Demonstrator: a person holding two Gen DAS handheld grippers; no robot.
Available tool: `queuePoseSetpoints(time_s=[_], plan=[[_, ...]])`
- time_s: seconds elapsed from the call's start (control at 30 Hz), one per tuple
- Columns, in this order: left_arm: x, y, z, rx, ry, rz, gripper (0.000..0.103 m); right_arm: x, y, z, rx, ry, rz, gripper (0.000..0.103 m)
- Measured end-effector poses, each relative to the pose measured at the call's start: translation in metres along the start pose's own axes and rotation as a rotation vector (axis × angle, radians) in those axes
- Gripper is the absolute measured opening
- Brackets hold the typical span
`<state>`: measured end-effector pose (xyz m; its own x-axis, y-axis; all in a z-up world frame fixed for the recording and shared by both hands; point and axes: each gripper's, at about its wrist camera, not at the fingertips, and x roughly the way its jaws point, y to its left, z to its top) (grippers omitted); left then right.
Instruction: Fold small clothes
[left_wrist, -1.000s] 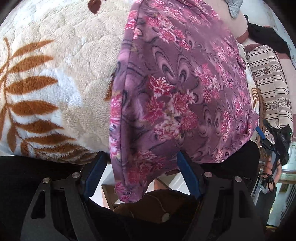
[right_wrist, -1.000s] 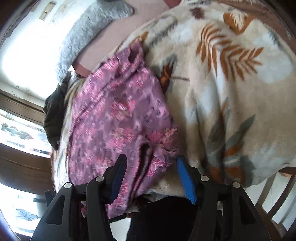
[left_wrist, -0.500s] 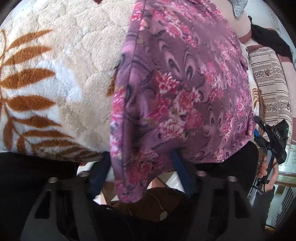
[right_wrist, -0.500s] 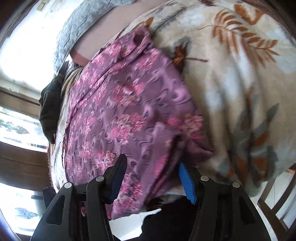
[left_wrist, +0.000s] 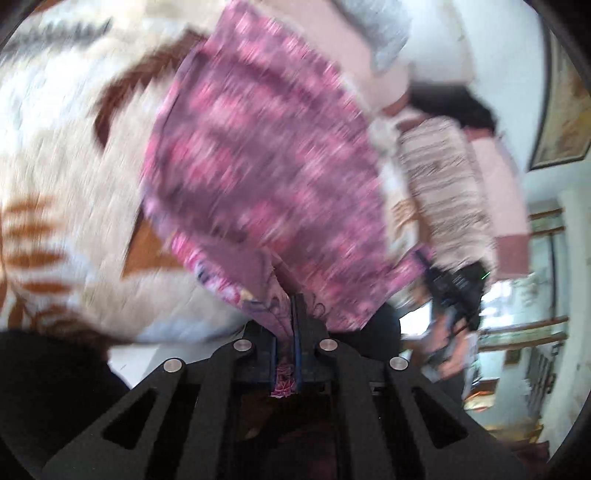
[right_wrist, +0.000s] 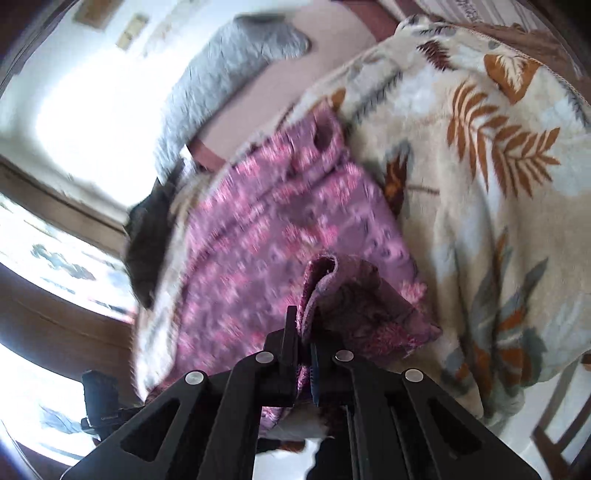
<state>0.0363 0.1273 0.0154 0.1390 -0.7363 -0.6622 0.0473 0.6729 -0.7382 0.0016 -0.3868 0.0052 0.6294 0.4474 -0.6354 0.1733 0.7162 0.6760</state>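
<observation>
Purple floral garment (left_wrist: 266, 177) spread on the leaf-print blanket (left_wrist: 55, 155), near hem hanging over the blanket's front edge. Same garment (right_wrist: 258, 251) in the right wrist view, running from that front edge back toward the pink cover (right_wrist: 266, 92) and grey pillow (right_wrist: 229, 70) at the far side.

Left gripper (left_wrist: 285, 325) clamped fully closed on 1 near corner of the hem, a tuft of fabric squeezed between the blue pads and poking out behind them. Right gripper (right_wrist: 303, 332) likewise closed tight on the other near corner, a curled lip of cloth standing up just ahead of its fingertips. Both corners pinched, so 2 holds on 1 hem, the rest of the cloth lying ahead of and beyond both tools.

Likely step: lifting the near hem to carry it over toward the far end for the first fold. For a clean result, best to keep both corners level with each other and the hem taut between them, lift high enough to clear the blanket's pile, then lay edge onto edge before letting go. Risk: fleece dragging the lower layer into wrinkles, or a thin pinch slipping out.

Striped cloth (left_wrist: 443, 184) and dark clothing (left_wrist: 454, 107) lying beyond the garment, well apart from the grippers.
</observation>
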Motion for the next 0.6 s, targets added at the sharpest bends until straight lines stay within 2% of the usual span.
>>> queuePoseSetpoints(time_s=[0.1,0.3,0.6], plan=[[-0.008,-0.009,0.025,-0.006,-0.056,-0.05,0.004,-0.002,0.004,0.01,0.012,-0.032,0.031,0.004],[-0.005,-0.007,0.071,-0.032,-0.118,-0.057,0.004,0.011,0.008,0.042,0.041,-0.076,0.078,0.004],[0.013,0.01,0.14,-0.111,-0.182,-0.075,0.004,0.071,0.007,0.098,0.094,-0.086,0.087,0.004]])
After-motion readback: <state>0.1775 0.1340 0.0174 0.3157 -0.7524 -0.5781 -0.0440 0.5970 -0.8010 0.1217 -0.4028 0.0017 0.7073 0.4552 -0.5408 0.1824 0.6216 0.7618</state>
